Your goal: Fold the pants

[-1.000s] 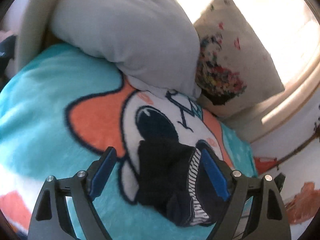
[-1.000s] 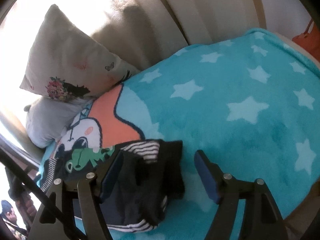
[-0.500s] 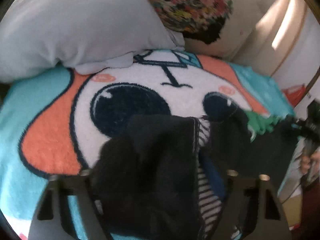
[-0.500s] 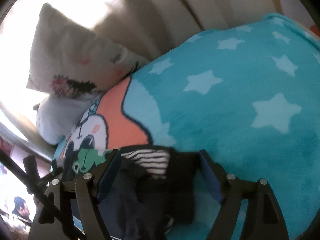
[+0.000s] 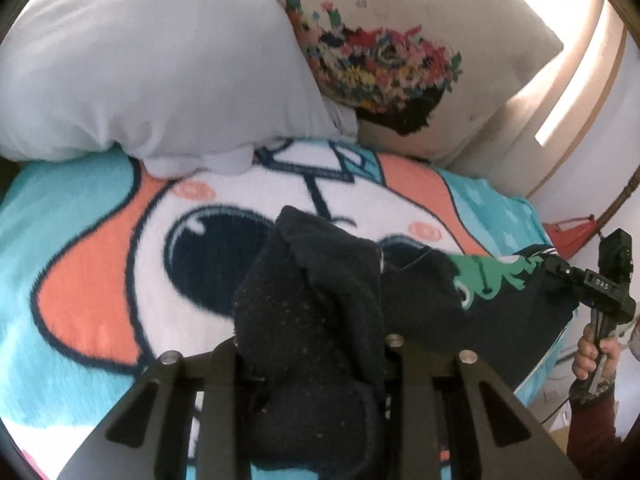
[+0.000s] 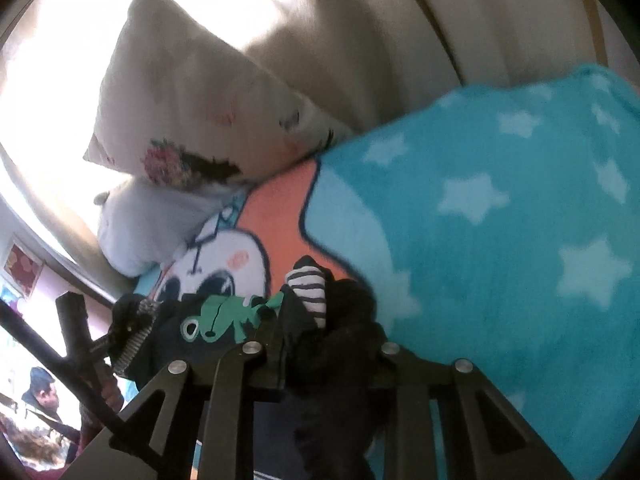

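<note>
The dark navy pants (image 5: 420,292) with a green dinosaur print (image 5: 484,274) and striped cuffs hang stretched between my two grippers above the cartoon blanket (image 5: 100,280). My left gripper (image 5: 312,344) is shut on a bunched dark end of the pants, which hides its fingers. In the right wrist view my right gripper (image 6: 320,344) is shut on the other end of the pants (image 6: 340,320), a striped cuff (image 6: 310,288) sticking up between the jaws. The right gripper also shows at the right edge of the left wrist view (image 5: 604,284), the left one at the left of the right wrist view (image 6: 128,332).
A grey pillow (image 5: 152,64) and a flowered cream pillow (image 5: 400,48) lie at the bed's head against a padded headboard (image 6: 400,40). The teal star-patterned part of the blanket (image 6: 500,220) spreads right. A red bag (image 5: 568,236) sits beside the bed.
Both grippers have closed on the ends of the pants and lifted them, so the cloth now spans between them. Before, both were open over the crumpled pants.
</note>
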Demonstrator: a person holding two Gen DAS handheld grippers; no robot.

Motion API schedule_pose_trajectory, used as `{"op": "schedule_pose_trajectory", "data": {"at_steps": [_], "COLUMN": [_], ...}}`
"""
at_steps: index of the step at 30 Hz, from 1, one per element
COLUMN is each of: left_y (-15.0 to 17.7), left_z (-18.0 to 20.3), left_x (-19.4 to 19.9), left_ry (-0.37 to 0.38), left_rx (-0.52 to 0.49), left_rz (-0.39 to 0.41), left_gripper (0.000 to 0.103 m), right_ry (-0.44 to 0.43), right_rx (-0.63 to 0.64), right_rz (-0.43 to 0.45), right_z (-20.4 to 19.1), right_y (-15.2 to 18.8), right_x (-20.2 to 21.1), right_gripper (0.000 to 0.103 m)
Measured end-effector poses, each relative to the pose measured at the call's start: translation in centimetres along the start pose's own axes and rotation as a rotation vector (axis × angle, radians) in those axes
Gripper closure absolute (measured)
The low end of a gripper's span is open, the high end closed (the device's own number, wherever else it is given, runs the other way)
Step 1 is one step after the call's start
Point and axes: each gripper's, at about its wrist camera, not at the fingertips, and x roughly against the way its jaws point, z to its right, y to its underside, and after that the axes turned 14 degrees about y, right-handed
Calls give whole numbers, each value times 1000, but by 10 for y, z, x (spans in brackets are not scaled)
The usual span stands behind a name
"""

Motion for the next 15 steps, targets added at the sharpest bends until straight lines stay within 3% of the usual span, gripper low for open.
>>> {"op": "schedule_pose_trajectory", "data": {"at_steps": [5,8,9,12,15], "left_y": [-4,0,1,2,5], "left_z": [-13,-30,-33,-37,-36], "left_x": [-8,-23,-22,-10,18], "left_ry": [-23,-56,-38,8,10], "left_rx": [78,143,151,201,207], "left_rz": [10,-16,7,18,67], "left_gripper": [75,63,62,48,42], "right_ry": [19,52,72,184,163], "right_rx": [9,28,41,66,27], "right_rz": [28,12,4,-26,-13], "right_z": [-1,-1,-1,0,10], "right_y": [-20,-21,-20,-14,-8], "right_x": [-6,-20,-27,-48,-43], "right_gripper": [78,77,77,63,42]}}
